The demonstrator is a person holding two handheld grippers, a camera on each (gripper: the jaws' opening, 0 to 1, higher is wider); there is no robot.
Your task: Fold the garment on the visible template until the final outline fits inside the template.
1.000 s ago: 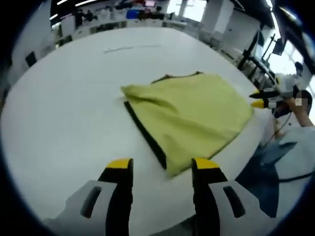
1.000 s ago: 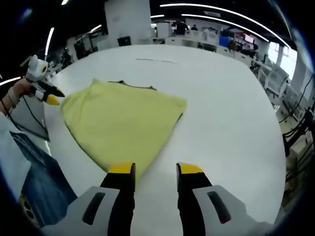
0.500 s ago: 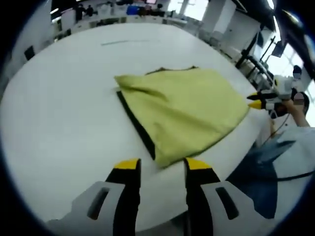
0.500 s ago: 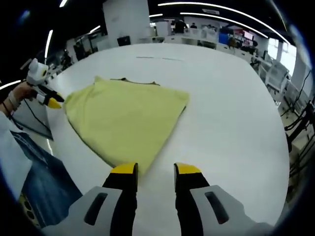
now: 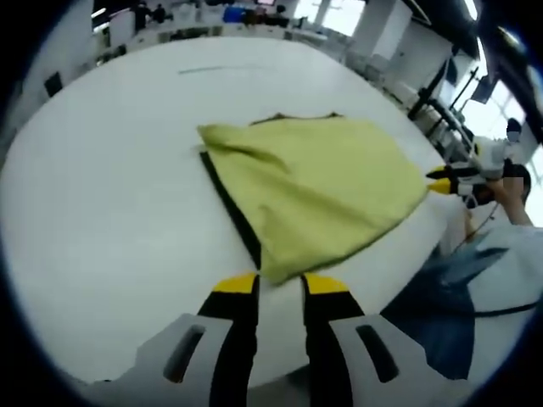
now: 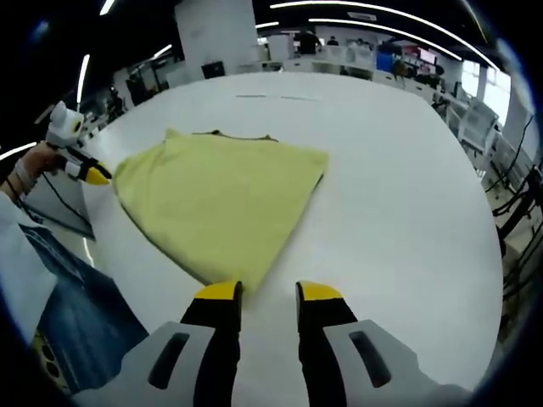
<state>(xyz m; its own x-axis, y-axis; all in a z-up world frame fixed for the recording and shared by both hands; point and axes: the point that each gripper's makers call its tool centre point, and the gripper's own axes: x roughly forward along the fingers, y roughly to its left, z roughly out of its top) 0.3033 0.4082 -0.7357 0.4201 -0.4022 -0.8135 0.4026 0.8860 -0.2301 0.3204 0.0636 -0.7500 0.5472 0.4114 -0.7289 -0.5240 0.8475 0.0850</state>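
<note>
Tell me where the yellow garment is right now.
The garment lies on the white table, over a dark template. Its near corner sits at the left gripper, and another corner at the right gripper.

Garment (image 5: 327, 182): soft matt cloth; table (image 5: 110, 170): smooth, matt.

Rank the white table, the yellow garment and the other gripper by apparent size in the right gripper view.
1. White table, largest.
2. Yellow garment.
3. Left gripper at the garment's far corner, smallest, though it lies farther from the camera.
</note>
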